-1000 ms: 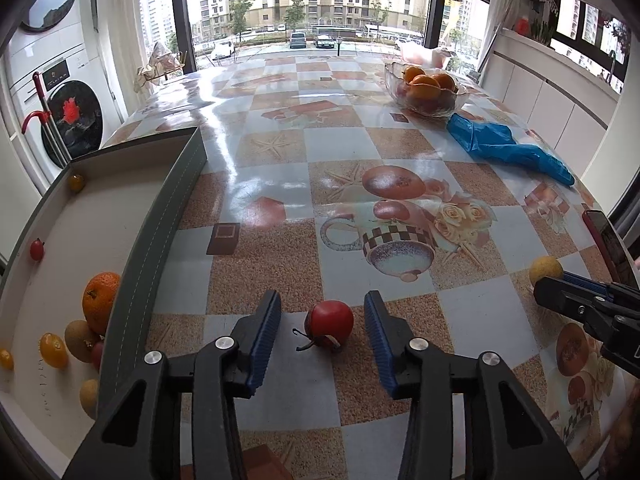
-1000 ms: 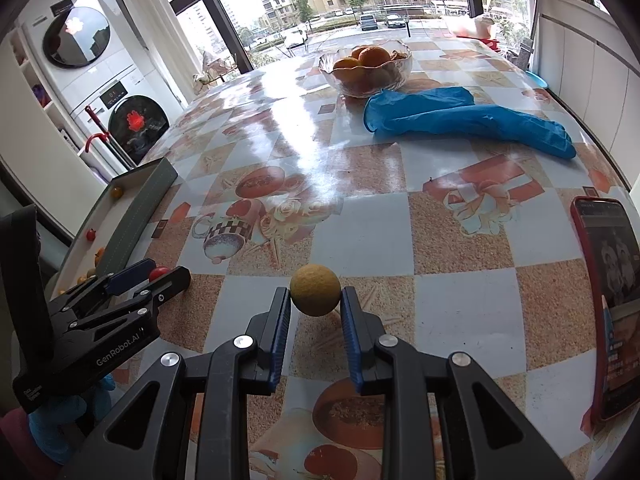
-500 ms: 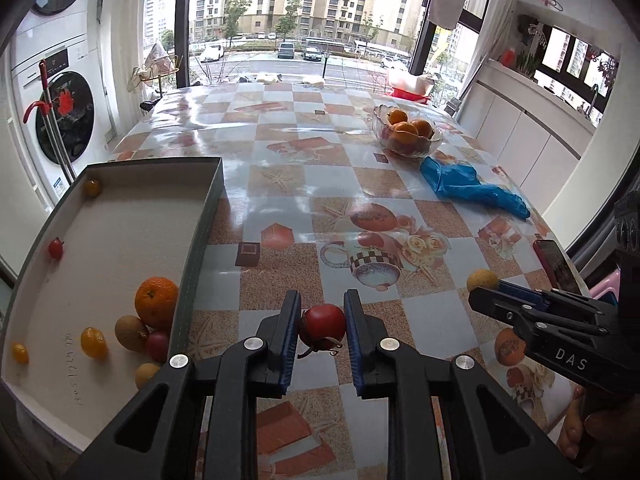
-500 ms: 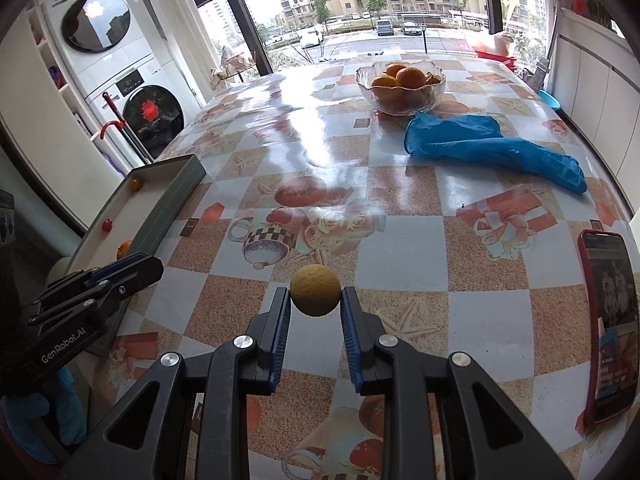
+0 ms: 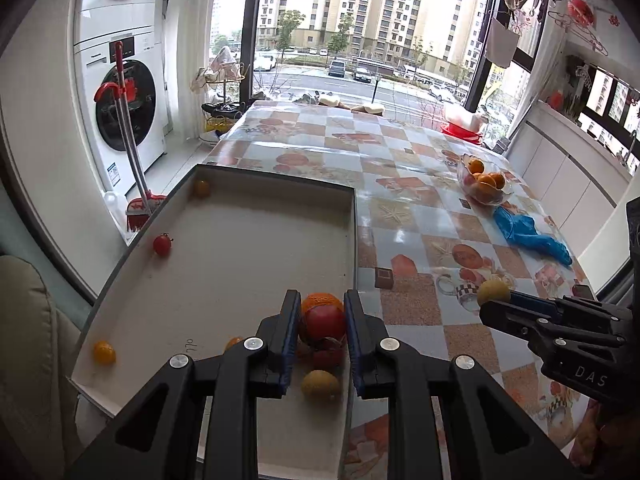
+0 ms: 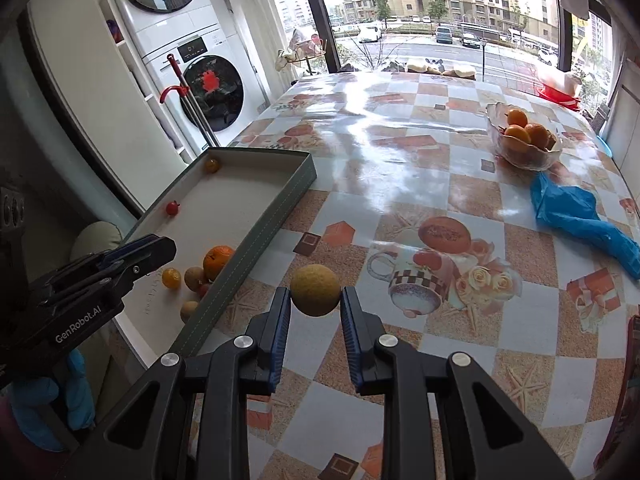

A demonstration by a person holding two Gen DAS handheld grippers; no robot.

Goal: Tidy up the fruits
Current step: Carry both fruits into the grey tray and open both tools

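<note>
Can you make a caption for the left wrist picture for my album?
Left hand-held gripper holds a red tomato over the tray of fruit.

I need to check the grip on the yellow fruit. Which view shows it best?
The right wrist view: the yellow fruit sits centred between the right gripper pads. The left wrist view shows it small at the right edge, partly hidden.

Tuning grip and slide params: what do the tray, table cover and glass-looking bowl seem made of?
Tray: likely rigid board, dull green leatherette outside with a visible stitch line, matte pale lining.
Table cover: probably glossy vinyl or oilcloth; printed checks, strong window glare.
Bowl: clear glass or plastic, unclear which; the oranges show through.
</note>
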